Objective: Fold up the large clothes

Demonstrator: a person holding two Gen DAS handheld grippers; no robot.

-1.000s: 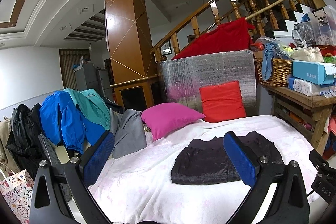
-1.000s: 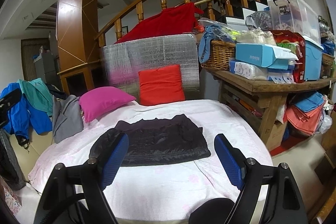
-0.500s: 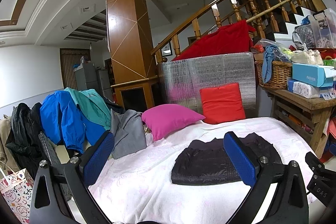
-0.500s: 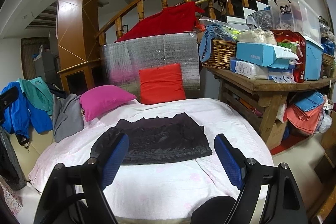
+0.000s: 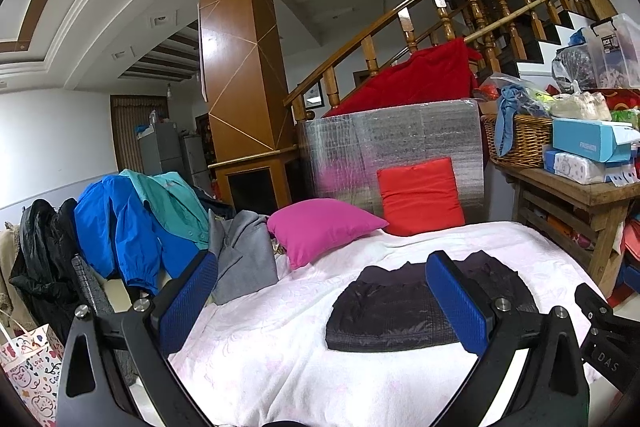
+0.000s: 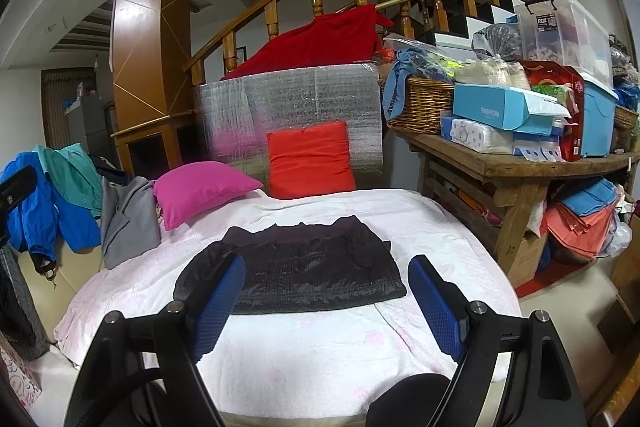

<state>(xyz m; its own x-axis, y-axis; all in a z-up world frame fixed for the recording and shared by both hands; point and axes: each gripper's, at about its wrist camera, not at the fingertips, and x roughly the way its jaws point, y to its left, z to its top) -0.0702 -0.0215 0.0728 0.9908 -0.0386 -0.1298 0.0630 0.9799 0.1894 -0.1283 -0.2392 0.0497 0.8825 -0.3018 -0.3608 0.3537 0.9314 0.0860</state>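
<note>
While both grippers (image 5: pixel 320 297) (image 6: pixel 326 301) hover released, folded dark garment (image 6: pixel 292 273) flat on pale bedspread (image 6: pixel 320 351); nothing held

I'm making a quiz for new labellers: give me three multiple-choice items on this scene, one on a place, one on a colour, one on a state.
1. Where does the dark garment lie?
A. on the white bed cover
B. in the basket
C. on the stairs

2. What colour is the pillow beside the red cushion?
A. green
B. magenta
C. yellow

3. How is the right hand-held gripper?
A. shut on the garment
B. shut on a pillow
C. open, holding nothing

Answers: A, the garment lies flat on the cover; B, the pillow is magenta; C, the blue pads stand apart with nothing between them.
</note>
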